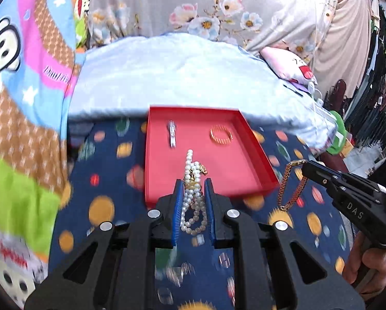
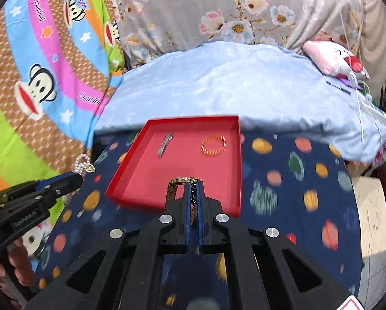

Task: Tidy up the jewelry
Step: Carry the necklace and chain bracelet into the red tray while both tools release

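Two pieces of jewelry are held above a round table [image 2: 283, 170] draped in dark blue cloth with coloured spots. Ahead of both grippers a shallow red tray [image 1: 255, 144] is set, square, rigid and smooth-walled, its near edge just beyond the fingertips; from the left wrist view it is seen almost dead ahead, so neither hand can be judged clearly nearer. Inside it, well apart, a gold coiled bangle [image 1: 221, 134] and a silver piece [image 1: 172, 137] are laid toward the far wall, and the near half is bare.

A pearl bracelet [image 1: 193, 201], made of several strands of small glossy beads with a gold clasp, is pinched by the left gripper [image 1: 192, 182] at a narrow opening and hangs limp. A gold watch [image 2: 184, 180], with a fine metal link band hanging downward, is clamped by the nearly closed right gripper [image 2: 193, 184].
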`<act>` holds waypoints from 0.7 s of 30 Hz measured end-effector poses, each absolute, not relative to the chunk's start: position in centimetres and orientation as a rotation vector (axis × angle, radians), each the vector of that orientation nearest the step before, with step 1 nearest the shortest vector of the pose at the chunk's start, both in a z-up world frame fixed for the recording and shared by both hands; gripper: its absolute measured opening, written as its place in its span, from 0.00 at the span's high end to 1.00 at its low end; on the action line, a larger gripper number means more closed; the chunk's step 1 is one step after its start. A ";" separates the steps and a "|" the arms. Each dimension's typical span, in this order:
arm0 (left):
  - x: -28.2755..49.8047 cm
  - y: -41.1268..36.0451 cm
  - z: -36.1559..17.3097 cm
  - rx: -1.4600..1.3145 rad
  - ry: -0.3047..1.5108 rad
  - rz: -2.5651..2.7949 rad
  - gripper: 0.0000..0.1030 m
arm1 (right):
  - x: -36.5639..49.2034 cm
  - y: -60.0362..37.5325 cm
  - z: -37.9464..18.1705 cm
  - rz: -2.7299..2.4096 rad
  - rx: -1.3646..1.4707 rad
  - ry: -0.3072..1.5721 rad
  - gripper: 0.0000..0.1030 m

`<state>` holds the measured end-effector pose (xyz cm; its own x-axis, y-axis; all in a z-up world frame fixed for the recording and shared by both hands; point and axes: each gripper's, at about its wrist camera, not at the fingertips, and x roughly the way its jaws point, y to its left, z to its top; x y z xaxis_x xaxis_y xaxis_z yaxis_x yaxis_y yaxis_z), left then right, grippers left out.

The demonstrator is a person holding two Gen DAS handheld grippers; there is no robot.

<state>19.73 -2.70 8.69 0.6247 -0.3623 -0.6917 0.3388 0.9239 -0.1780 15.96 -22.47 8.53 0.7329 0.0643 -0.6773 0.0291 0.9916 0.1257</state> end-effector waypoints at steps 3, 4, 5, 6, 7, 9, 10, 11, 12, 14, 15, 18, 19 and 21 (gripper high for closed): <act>23.5 -3.6 8.3 -0.034 0.791 -0.401 0.85 | 20.4 -23.1 8.1 0.014 0.125 0.743 0.97; 24.7 -4.0 8.1 -0.034 0.792 -0.404 0.85 | 21.5 -23.1 7.8 0.012 0.118 0.742 0.97; 26.0 -4.4 7.8 -0.032 0.795 -0.402 0.85 | 22.5 -23.1 7.5 0.010 0.114 0.742 0.97; 26.9 -4.7 7.4 -0.032 0.797 -0.404 0.85 | 23.9 -23.2 7.1 0.009 0.110 0.742 0.97; 27.8 -5.1 7.1 -0.032 0.798 -0.411 0.85 | 24.8 -23.2 6.7 0.009 0.109 0.741 0.97; 29.6 -5.9 5.9 -0.025 0.809 -0.399 0.85 | 26.9 -23.2 5.7 -0.001 0.099 0.737 0.97; 30.4 -6.2 5.3 -0.021 0.821 -0.407 0.85 | 27.4 -23.1 5.1 -0.007 0.091 0.739 0.97; 31.1 -6.4 4.6 -0.024 0.830 -0.406 0.85 | 28.1 -23.1 4.5 -0.011 0.086 0.744 0.97; 32.0 -6.7 3.8 -0.024 0.844 -0.397 0.85 | 28.9 -23.2 3.5 -0.012 0.085 0.755 0.97; 33.0 -7.2 2.4 -0.014 0.867 -0.384 0.85 | 29.7 -23.2 2.2 -0.015 0.078 0.781 0.97; 33.4 -7.2 1.8 -0.011 0.876 -0.378 0.85 | 29.9 -23.2 1.5 -0.017 0.072 0.796 0.97; 33.7 -7.2 0.3 -0.009 0.911 -0.374 0.85 | 29.7 -23.1 -0.2 -0.007 0.064 0.839 0.96; 33.7 -7.2 -0.1 -0.010 0.921 -0.377 0.84 | 29.5 -23.0 -0.6 -0.004 0.060 0.851 0.96; 33.4 -7.1 -0.8 -0.001 0.933 -0.372 0.84 | 29.1 -22.9 -1.3 -0.001 0.062 0.870 0.96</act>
